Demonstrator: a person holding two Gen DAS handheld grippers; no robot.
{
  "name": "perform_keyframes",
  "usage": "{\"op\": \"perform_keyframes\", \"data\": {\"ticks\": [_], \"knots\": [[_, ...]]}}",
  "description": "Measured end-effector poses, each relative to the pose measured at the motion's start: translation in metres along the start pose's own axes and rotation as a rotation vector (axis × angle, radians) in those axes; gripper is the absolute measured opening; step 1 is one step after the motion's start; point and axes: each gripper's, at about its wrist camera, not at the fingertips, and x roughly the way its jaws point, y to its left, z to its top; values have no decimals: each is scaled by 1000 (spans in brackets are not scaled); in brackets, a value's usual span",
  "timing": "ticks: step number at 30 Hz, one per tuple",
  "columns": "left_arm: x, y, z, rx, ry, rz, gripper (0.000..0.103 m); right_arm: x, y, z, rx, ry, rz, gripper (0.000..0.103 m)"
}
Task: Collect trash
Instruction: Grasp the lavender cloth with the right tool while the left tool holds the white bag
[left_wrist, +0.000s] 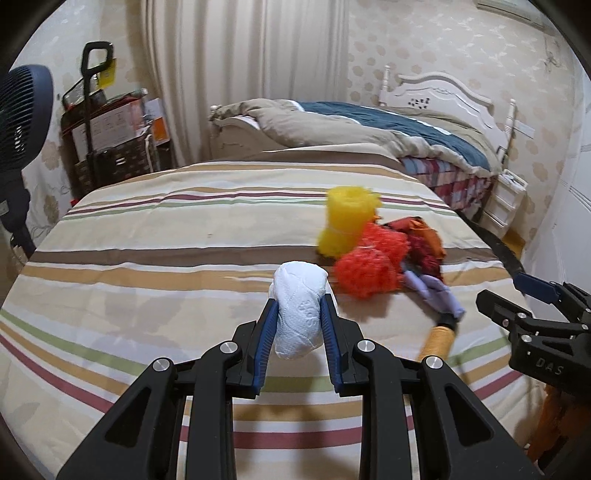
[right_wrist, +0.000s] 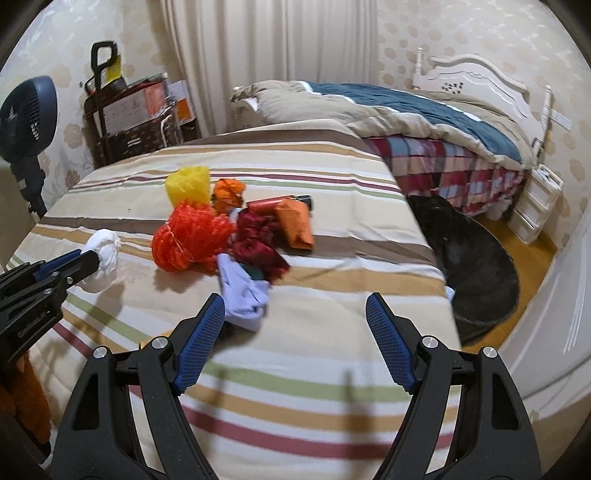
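The left gripper (left_wrist: 297, 314), clamped on a crumpled white paper towel (left_wrist: 300, 317), may lose that soft wad in transit, while the right gripper (right_wrist: 295, 328), jaws apart and empty, could snag the lilac cloth (right_wrist: 242, 295).

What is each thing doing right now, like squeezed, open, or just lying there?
Left gripper: shut on the tissue wad.
Tissue wad: squeezed, held.
Right gripper: open, empty.
Orange mesh bag: lying crumpled.
Yellow mesh bag: standing upright.
Black bin bag: open beside the table.
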Motion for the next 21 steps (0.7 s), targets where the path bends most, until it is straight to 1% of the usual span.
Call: {"op": "perform_keyframes", "data": {"ticks": [2,6,8,9,11,12,14,21], "knots": [[1,6,0,-13,2,9,27,9,8,3,-19,23,13,67],[4,14,0,-28,1,16,27,23,24,7,-58,59,31,62],[5,15,0,-27,0,20,27,29,28,9,-71,75,32,53],[5,15,-1,-29,0,19,27,32,29,9,-72,84,34,51],[5,15,-1,-35,2,13,27,38,29,9,-65,105,38,41],[6,14,-1,-37,1,12,27,40,28,8,-61,114,44,34],[6,13,-1,-37,1,12,27,40,27,7,-53,118,54,32],[0,7,-1,-35,-8,-2,27,27,24,5,-51,89,55,31]]}}
